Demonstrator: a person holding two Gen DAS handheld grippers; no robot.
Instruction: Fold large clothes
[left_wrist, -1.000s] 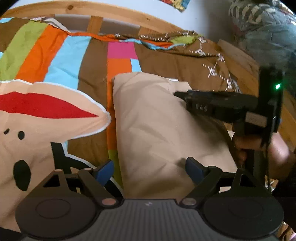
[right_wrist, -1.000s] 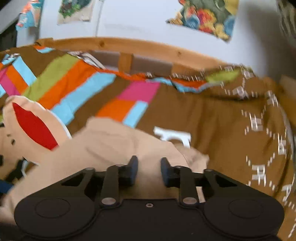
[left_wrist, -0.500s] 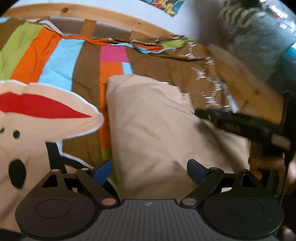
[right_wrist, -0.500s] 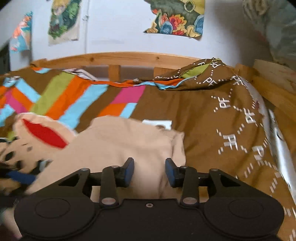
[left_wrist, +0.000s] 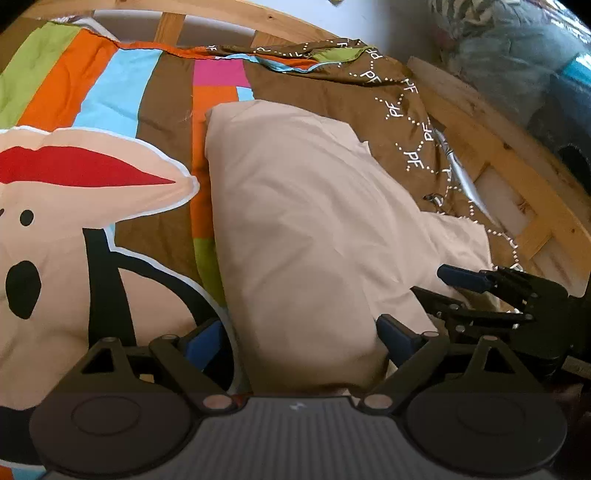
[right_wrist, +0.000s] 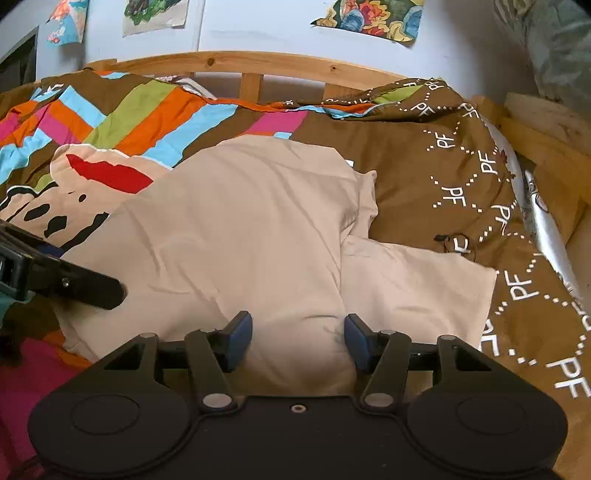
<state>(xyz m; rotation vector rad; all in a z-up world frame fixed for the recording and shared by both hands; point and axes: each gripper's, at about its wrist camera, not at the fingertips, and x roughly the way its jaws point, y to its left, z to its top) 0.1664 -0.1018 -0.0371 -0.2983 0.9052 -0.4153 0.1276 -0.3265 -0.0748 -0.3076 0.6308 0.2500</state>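
Left tongs (left_wrist: 299, 338): spread wide, blue pads either side of the near end of the beige garment (left_wrist: 306, 221), nothing gripped. Left pad (left_wrist: 205, 341) sits over the cartoon-face print (left_wrist: 74, 206) on the duvet (left_wrist: 166, 99); right pad (left_wrist: 397, 338) is at the garment's near right edge.

Beige garment: lies folded into a long strip on the bed, running from the near edge toward the wooden headboard (left_wrist: 236, 13). In the right wrist view a flat flap of it (right_wrist: 417, 284) sticks out to the right, toward the bed's right side. Cloth is mildly wrinkled, mostly flat.

Duvet: striped orange/blue/green/pink on the left half, brown with white "PF" dotted pattern (right_wrist: 454, 195) on the right half. Garment sits roughly over the boundary between the two.

Right tongs (right_wrist: 299, 338): also spread wide, pads straddling a raised bunch of beige cloth at the near end, not clamped on it. In the left wrist view they show at the garment's near right corner (left_wrist: 461, 278), close beside the left tongs.

Far right: wooden bed rail (left_wrist: 498, 155), partly bare slats.
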